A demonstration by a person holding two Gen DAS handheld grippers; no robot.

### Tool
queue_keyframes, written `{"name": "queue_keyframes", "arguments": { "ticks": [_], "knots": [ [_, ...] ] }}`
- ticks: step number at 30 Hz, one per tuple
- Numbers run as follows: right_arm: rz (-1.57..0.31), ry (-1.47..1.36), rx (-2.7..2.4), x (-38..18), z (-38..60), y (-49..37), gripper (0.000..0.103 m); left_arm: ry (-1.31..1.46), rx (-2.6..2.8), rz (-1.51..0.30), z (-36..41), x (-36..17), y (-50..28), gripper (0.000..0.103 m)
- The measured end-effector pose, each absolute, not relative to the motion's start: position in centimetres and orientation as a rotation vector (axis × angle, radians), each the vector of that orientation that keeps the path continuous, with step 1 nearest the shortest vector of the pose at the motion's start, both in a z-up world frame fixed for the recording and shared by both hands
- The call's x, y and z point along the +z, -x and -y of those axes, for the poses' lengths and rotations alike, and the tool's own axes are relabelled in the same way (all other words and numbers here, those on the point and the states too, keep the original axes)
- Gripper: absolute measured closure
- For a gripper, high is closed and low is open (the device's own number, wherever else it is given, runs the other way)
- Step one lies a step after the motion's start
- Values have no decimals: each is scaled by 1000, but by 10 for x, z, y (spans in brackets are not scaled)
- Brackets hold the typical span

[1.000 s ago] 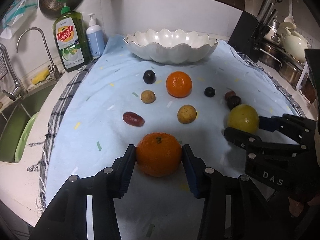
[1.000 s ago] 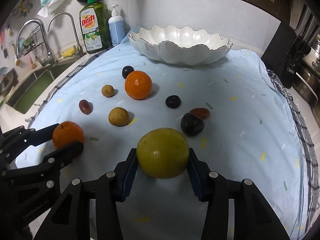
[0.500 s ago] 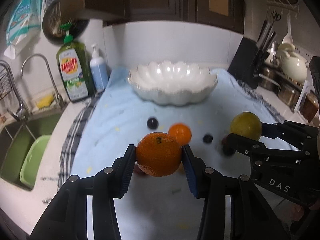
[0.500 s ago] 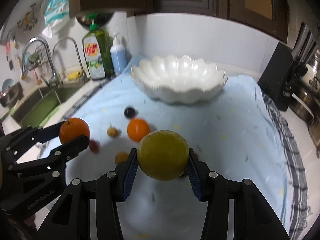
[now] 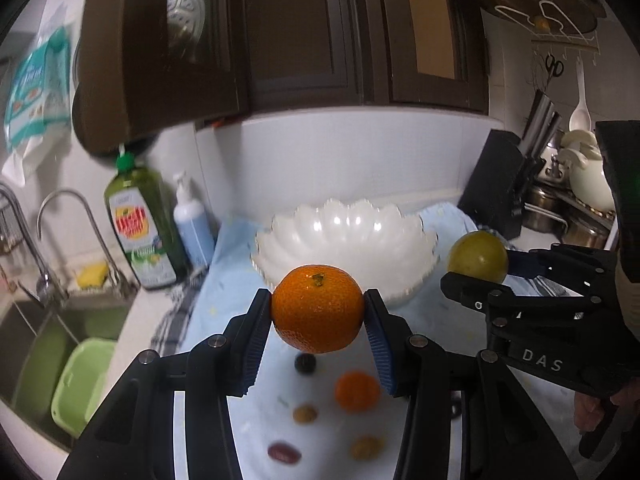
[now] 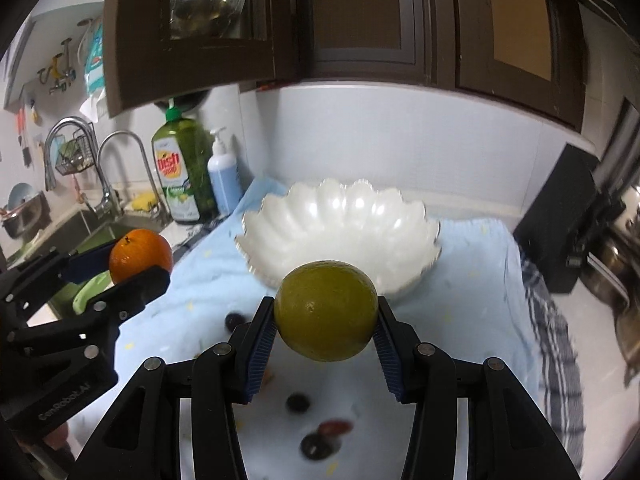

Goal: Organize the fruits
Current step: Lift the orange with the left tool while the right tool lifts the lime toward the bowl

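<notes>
Two grippers marked "DAS" point(image 5: 476, 276) and "GenRobot.AI" point(image 6: 138, 266) clamp fruit point(image 5: 318, 308).

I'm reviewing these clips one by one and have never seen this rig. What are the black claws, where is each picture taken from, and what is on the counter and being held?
There is no robot here. A person holds a two-finger gripper in each hand, and each carries a fisheye camera looking along its fingers, so each picture shows its own claw at the bottom and the other at the side. The left gripper grips an orange. The right gripper grips a yellow-green fruit. Both are held in the air in front of a white scalloped bowl, which stands on a light blue cloth. Below, blurred, lie a smaller orange and several small dark and tan fruits. A sink is at left.
</notes>
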State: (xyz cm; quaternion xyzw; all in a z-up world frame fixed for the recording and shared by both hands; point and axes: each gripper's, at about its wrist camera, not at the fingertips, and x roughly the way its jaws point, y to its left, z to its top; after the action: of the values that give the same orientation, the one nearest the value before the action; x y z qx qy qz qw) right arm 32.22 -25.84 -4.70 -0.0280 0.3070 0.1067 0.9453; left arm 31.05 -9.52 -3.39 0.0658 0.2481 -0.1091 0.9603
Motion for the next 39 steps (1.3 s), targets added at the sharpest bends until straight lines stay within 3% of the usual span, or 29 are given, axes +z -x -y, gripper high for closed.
{"name": "queue_keyframes", "arguments": {
  "ticks": [17,39],
  "knots": [
    [-570,93,211,-19,271,-415,54,-146,-229,-513,111,-8,-408,57],
    [-873,90,221,-97,281,-550,54,-143,-252,-783,126,-80,-553,57]
  ]
}}
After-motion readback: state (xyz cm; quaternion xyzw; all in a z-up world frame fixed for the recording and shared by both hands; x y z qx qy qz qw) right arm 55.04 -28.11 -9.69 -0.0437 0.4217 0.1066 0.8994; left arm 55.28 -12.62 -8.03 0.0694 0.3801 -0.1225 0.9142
